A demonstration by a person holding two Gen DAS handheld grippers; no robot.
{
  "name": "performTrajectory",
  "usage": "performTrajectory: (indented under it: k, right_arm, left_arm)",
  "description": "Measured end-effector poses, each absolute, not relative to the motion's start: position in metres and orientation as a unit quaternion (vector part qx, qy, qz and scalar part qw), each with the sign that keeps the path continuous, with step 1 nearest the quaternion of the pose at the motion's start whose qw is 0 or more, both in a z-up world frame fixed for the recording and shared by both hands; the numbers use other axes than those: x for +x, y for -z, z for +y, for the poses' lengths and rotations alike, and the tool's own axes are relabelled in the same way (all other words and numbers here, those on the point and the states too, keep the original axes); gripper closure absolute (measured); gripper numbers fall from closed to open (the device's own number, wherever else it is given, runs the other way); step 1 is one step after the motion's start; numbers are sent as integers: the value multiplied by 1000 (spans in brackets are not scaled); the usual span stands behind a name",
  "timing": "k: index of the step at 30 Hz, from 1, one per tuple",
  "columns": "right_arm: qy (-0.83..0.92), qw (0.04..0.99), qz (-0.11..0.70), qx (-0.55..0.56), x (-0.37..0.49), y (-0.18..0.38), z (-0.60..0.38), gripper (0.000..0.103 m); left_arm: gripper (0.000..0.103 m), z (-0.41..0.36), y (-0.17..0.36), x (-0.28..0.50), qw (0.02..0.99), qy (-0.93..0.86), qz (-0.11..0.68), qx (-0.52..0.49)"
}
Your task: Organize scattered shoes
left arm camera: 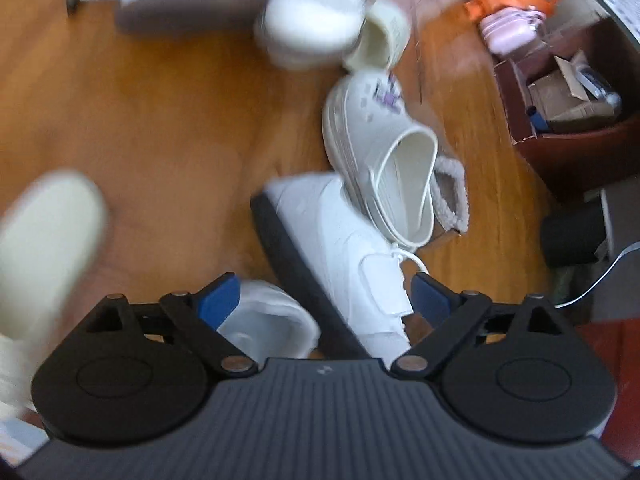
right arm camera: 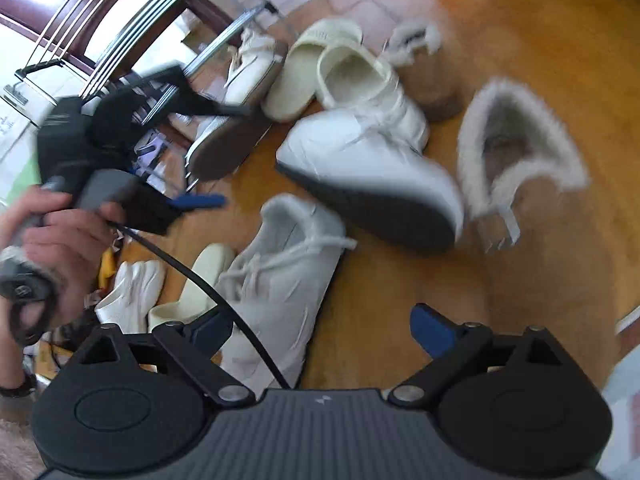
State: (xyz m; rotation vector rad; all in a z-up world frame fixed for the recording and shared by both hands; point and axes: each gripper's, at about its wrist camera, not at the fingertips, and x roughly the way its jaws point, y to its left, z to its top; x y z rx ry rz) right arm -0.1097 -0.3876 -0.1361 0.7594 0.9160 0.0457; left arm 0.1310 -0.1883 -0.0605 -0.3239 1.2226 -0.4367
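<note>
We are over a warm wooden floor [left arm camera: 140, 128] littered with pale shoes, none of them paired or lined up, with a chrome wire rack [right arm camera: 120, 40] at the upper left of the right wrist view.

Nearest in the left wrist view, the left gripper [left arm camera: 326, 300] has its blue pads spread wide with nothing between them. Just beyond its fingertips, a little right of centre, lies a white strap sneaker [left arm camera: 340, 248] tipped on its side, dark sole toward frame left, its long axis running from lower right up to upper left. We judge this arm the nearer to it. Touching it further up is a white clog [left arm camera: 380, 148] with purple charms, then a fleece-lined boot [left arm camera: 452, 196], and blurred white shoes at the top.

In the right wrist view, the right gripper [right arm camera: 320, 326] is likewise splayed and empty. A grey-white laced sneaker [right arm camera: 276, 280] lies just ahead at lower centre, its long axis pointing up and slightly right. Beyond it the strap sneaker sits mid-frame, with a fur-trimmed brown boot [right arm camera: 520, 160] to its right.
</note>
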Motion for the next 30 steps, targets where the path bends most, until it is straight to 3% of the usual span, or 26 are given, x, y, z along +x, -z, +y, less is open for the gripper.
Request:
performTrajectory:
  k: [6, 14, 18, 30]
  right_arm:
    - [-58, 843, 434, 312, -86, 132, -369, 5]
    - [-1, 749, 495, 440, -60, 169, -350, 2]
    - [9, 783, 491, 381, -75, 150, -337, 2]
    - [-10, 810, 453, 372, -113, 76, -377, 2]
  left_arm:
    - [3, -163, 47, 118, 831, 131, 536, -65]
    - [3, -135, 79, 98, 805, 117, 581, -10]
    - [3, -120, 77, 83, 800, 134, 584, -22]
    - [0, -104, 90, 70, 787, 138, 598, -60]
